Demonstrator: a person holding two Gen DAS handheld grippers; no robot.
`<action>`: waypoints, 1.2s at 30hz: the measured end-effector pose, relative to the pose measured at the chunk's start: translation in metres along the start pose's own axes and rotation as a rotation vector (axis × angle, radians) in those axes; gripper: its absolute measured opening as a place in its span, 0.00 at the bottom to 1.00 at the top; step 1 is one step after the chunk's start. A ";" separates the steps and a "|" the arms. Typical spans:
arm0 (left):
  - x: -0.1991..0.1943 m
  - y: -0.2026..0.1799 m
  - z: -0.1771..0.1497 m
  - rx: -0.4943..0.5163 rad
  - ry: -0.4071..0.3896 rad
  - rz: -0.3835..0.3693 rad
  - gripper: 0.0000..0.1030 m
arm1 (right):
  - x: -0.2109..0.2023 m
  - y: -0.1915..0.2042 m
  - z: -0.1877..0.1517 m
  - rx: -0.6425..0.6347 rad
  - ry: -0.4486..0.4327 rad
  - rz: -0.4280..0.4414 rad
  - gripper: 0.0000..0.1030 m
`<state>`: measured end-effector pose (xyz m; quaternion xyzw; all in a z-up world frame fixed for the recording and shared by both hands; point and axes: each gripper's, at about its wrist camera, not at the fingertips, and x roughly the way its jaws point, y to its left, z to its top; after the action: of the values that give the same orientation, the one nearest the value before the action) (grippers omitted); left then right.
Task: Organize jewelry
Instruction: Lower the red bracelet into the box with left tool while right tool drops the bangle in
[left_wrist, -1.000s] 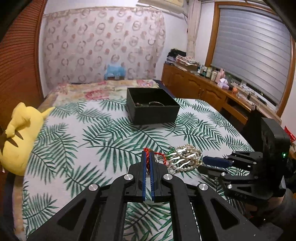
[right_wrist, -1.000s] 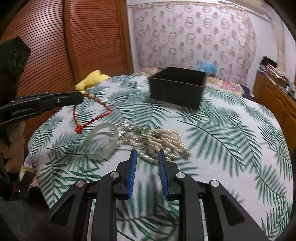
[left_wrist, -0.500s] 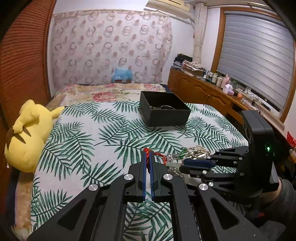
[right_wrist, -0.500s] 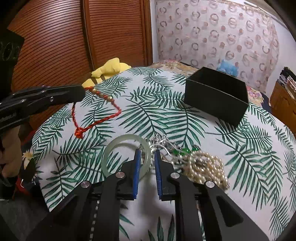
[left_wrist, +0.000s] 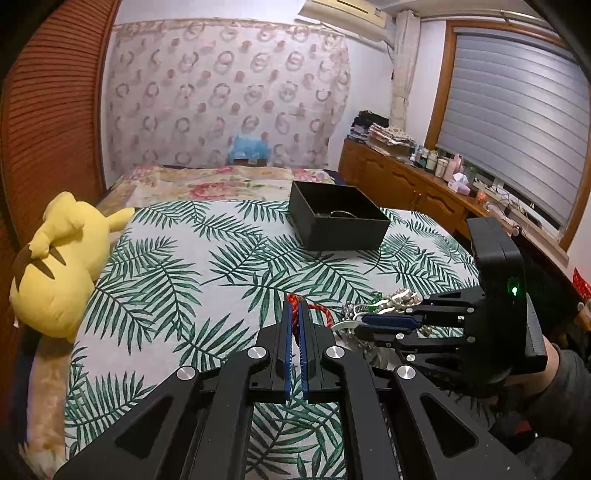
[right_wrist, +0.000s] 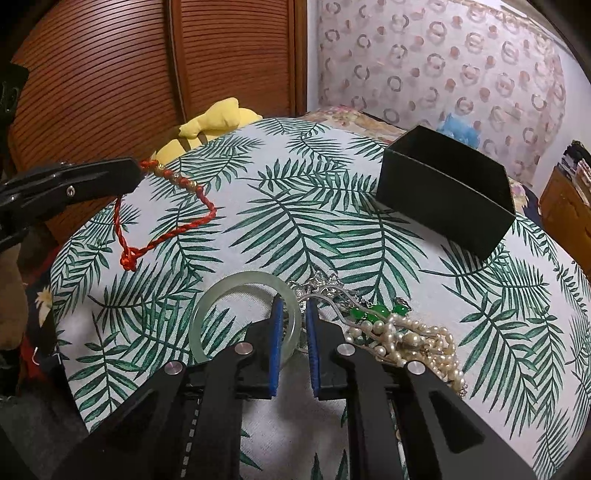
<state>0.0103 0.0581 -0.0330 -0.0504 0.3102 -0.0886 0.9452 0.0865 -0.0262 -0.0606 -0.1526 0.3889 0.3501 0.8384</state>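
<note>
Jewellery on the bed, counted

One red cord bracelet (right_wrist: 162, 221), one jade bangle (right_wrist: 245, 317), one pearl strand heap (right_wrist: 413, 339), one black box (right_wrist: 447, 195), one yellow plush (left_wrist: 59, 258).

You see both views under soft, even indoor light with a warm cast; its source lies out of frame. Fisheye distortion bows the ribbed brown wooden doors (right_wrist: 110, 74) and darkens every corner. Shadows on the palm-leaf printed bedspread (left_wrist: 177, 273) stay faint. Focus is sharp, without motion blur.
</note>
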 end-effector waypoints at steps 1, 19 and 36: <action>0.000 0.000 0.000 -0.001 0.000 -0.002 0.02 | 0.000 0.000 0.000 -0.006 -0.002 0.002 0.10; 0.028 -0.022 0.036 0.058 -0.005 -0.037 0.02 | -0.049 -0.068 0.032 0.046 -0.175 -0.086 0.09; 0.089 -0.038 0.114 0.134 -0.010 -0.036 0.02 | -0.029 -0.168 0.085 0.079 -0.223 -0.190 0.09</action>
<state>0.1438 0.0082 0.0124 0.0071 0.2980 -0.1260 0.9462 0.2383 -0.1135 0.0137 -0.1160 0.2907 0.2684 0.9110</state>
